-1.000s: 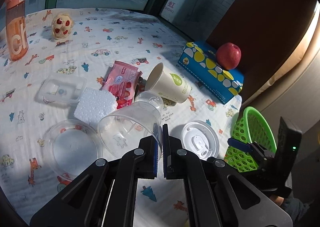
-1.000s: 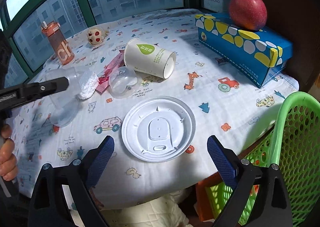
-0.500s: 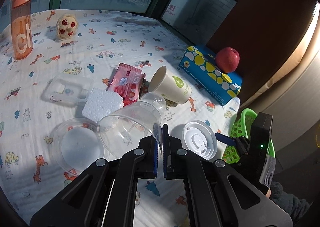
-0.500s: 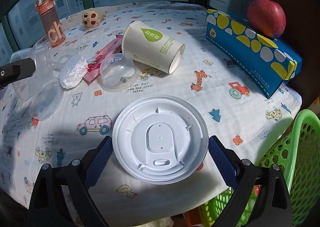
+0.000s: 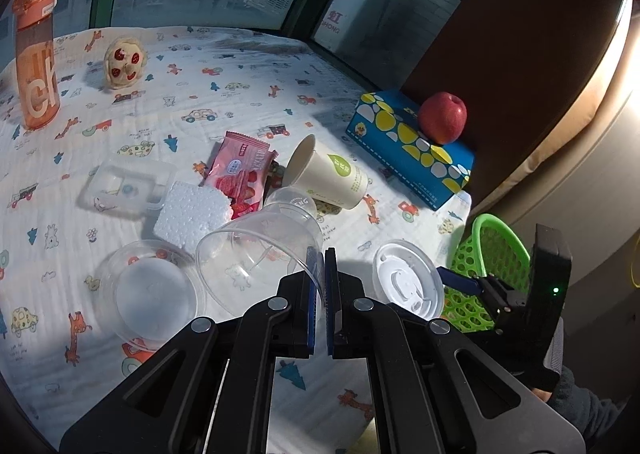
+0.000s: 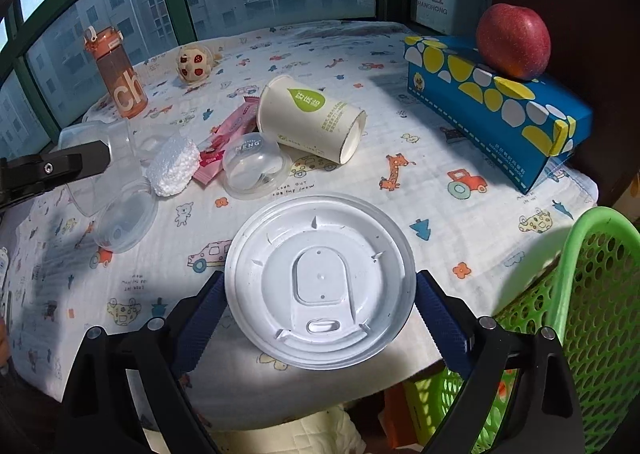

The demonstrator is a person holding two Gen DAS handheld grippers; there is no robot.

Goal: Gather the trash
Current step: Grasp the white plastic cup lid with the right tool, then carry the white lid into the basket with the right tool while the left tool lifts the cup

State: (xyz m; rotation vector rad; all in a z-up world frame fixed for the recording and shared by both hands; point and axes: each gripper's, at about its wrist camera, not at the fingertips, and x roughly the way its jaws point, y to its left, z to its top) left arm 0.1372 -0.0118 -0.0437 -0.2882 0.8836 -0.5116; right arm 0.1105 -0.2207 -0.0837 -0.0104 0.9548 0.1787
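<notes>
Got the left gripper [image 5: 320, 254] angled down over the table [image 6: 420, 142], clamped tight on the rim of the clear cup [image 5: 256, 254], wall of it pinched between the 2 blue pads, mouth tipped toward the camera. Holding it up near the left side, just above a clear round lid [image 5: 152, 294] and a chunk of white foam [image 5: 192, 214]. Over on the right, got the right gripper [image 6: 320, 286] pointing steeply down at the near edge of the table, spread wide around the white lid [image 6: 320, 238], 1 pad touching the rim on each side, so gripping it across its full width. Jaws just been closing a touch, with that lid between them. Lid lying flat right at the near edge, green basket [image 6: 600, 294] just beside it to the right and below table height. Compared with 1 second back: lid sat well ahead of the pads then, now right in between them. In the left view, went from hanging by the basket to sitting right beside the lid. Same pinch on the clear cup as before, barely any shift there. Paper cup [image 6: 312, 122] lying on its side further back, same spot.
</notes>
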